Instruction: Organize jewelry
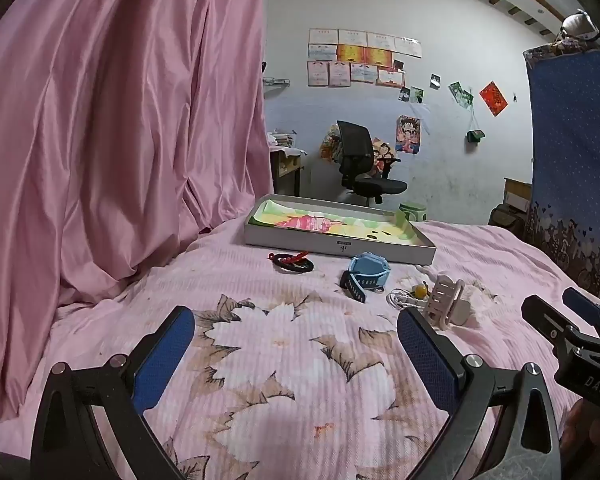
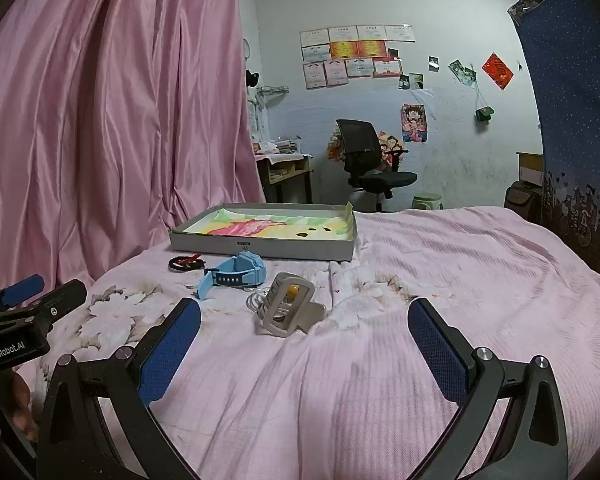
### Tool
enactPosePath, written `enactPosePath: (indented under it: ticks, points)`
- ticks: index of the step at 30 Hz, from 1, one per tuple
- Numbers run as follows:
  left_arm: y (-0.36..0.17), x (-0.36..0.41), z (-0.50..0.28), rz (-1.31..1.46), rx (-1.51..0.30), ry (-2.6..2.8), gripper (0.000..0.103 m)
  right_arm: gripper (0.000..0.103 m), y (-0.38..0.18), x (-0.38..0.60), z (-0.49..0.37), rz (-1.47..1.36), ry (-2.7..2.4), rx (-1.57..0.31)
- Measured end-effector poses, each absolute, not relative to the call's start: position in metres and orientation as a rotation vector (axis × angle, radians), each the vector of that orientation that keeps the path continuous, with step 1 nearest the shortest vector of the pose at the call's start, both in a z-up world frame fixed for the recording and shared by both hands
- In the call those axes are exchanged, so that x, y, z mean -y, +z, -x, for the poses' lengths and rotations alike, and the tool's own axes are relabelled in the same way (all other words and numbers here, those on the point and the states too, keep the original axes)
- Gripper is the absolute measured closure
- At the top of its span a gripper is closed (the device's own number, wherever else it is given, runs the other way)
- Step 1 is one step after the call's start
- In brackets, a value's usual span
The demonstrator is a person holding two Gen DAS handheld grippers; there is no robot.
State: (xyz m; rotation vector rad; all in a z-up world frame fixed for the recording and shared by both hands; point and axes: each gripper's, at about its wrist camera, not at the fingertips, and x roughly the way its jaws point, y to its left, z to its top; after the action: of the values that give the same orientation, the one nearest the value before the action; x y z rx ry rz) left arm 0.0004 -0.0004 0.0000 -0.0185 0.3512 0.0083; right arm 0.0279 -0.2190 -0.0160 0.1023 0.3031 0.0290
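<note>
Lying on the bed: a blue watch near the middle of the pink floral bedspread, its strap stretched toward the left gripper's side.
Hair ties: a black and red bundle left of the watch, just in front of the tray, apart from the watch.
Beige clip: a slotted beige holder on the near side of the watch, tilted up on its base; a yellow bead and a white cord lie against it.
Tray: a shallow grey box behind all the pieces, lined with a bright pink, green and yellow sheet; a few small dark bits sit on the lining, too small to name.
Left gripper: jaws spread wide, nothing between the blue pads, low over the bedspread short of the jewelry.
Right gripper: also spread wide and empty, aimed at the beige clip, not touching it.
Surroundings: pink curtain on the left, black office chair by the far wall.
</note>
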Motion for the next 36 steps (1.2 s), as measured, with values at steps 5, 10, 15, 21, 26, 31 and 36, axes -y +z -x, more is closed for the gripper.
enactPosePath:
  ticks: [5,10,15,21,26,31,36]
  points:
    - [0.0002,0.0002,0.0001,0.022,-0.345,0.005,0.001,0.001,-0.0157,0.2186,-0.0278,-0.102,0.028,-0.302]
    - [0.0001,0.0006,0.0003,0.019,-0.343,0.006,0.001,0.001,-0.016,0.2183,-0.0279,-0.102,0.028,-0.301]
    - [0.0002,0.0005,0.0004,0.021,-0.343,0.004,0.001,0.001,-0.0163,0.2178,-0.0281,-0.102,0.029,-0.301]
    - [0.0002,0.0005,0.0004,0.023,-0.346,0.006,0.001,0.001,-0.0162,0.2178,-0.0282,-0.103,0.029,-0.3]
    - [-0.0001,0.0004,0.001,0.023,-0.347,0.006,0.001,0.001,-0.0161,0.2176,-0.0285,-0.103,0.029,-0.3]
    - [-0.0002,0.0006,0.0011,0.024,-0.347,0.006,0.001,0.001,-0.0157,0.2173,-0.028,-0.103,0.029,-0.298]
    - [-0.0003,0.0005,0.001,0.023,-0.347,0.006,0.001,0.001,-0.0155,0.217,-0.028,-0.103,0.029,-0.298]
